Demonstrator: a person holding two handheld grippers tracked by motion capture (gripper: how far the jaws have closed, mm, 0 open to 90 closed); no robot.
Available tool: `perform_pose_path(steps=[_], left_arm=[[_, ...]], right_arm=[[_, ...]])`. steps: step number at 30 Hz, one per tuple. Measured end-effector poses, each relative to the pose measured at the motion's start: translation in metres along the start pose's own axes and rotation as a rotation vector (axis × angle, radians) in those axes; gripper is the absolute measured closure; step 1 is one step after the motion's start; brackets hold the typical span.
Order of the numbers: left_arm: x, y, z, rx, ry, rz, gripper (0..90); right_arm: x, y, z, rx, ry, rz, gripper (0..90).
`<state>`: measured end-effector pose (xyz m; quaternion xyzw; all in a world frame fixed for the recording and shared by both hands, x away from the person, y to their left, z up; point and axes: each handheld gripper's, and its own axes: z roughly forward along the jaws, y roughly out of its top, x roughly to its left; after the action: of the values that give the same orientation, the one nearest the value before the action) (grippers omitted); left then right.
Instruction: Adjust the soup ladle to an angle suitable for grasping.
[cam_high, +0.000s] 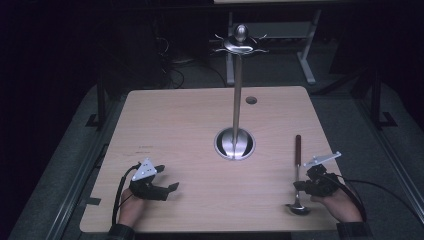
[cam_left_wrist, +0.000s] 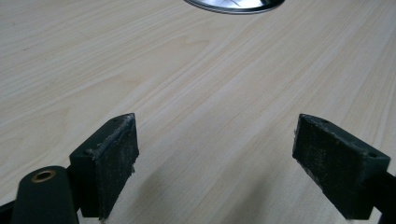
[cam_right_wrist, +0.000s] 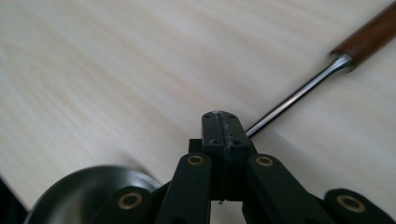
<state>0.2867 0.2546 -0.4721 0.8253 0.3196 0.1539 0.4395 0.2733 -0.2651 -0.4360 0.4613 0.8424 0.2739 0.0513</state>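
Observation:
A ladle (cam_high: 298, 150) with a brown wooden handle and a steel shaft lies on the wooden table (cam_high: 180, 125) at the right, its bowl (cam_high: 298, 208) toward the front edge. My right gripper (cam_high: 299, 186) is over the shaft just behind the bowl. In the right gripper view its jaws (cam_right_wrist: 222, 123) are shut pad to pad. The shaft (cam_right_wrist: 299, 95) runs out from under them, and the bowl (cam_right_wrist: 79, 191) sits at lower left. My left gripper (cam_high: 167, 178) rests at the front left, open with nothing between its fingers (cam_left_wrist: 215, 163).
A tall steel utensil stand (cam_high: 237, 100) rises from a round base (cam_high: 234, 143) in the table's middle, with hooks (cam_high: 241, 44) at the top. The base's rim (cam_left_wrist: 233, 4) lies ahead of the left gripper. A small round hole (cam_high: 251, 100) is near the far edge.

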Motion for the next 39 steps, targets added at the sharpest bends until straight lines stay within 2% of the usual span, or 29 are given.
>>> perform_pose_path(steps=[3, 8, 11, 14, 15, 22, 24, 31, 34, 39], left_arm=[[0.000, 0.000, 0.000, 0.002, 0.001, 0.000, 14.0], [0.000, 0.000, 0.000, 0.005, 0.001, 0.000, 14.0], [0.000, 0.000, 0.000, 0.006, 0.001, 0.000, 14.0], [0.000, 0.000, 0.001, 0.005, 0.001, -0.002, 14.0], [0.000, 0.000, 0.001, 0.006, 0.001, -0.001, 14.0], [0.000, 0.000, 0.000, 0.012, 0.002, 0.002, 14.0], [-0.001, 0.000, 0.001, 0.003, 0.002, -0.008, 14.0], [-0.001, 0.000, 0.001, 0.004, 0.002, -0.008, 14.0], [-0.001, 0.000, 0.001, 0.005, 0.000, -0.008, 14.0], [-0.001, 0.000, 0.001, 0.006, 0.000, -0.008, 14.0]], right_arm=[[-0.009, 0.005, -0.001, -0.028, -0.026, 0.016, 90.0], [-0.021, 0.013, -0.002, -0.043, -0.063, 0.043, 90.0], [-0.035, 0.022, 0.000, -0.057, -0.116, 0.064, 90.0], [-0.043, 0.025, 0.003, -0.066, -0.136, 0.079, 90.0], [-0.049, 0.029, 0.005, -0.068, -0.161, 0.098, 90.0], [-0.069, 0.041, 0.008, -0.090, -0.198, 0.151, 90.0], [-0.075, 0.043, 0.010, -0.095, -0.214, 0.168, 90.0], [-0.094, 0.045, 0.022, -0.092, -0.207, 0.243, 90.0], [-0.097, 0.046, 0.026, -0.085, -0.205, 0.249, 90.0], [-0.094, 0.047, 0.030, -0.067, -0.201, 0.233, 90.0]])
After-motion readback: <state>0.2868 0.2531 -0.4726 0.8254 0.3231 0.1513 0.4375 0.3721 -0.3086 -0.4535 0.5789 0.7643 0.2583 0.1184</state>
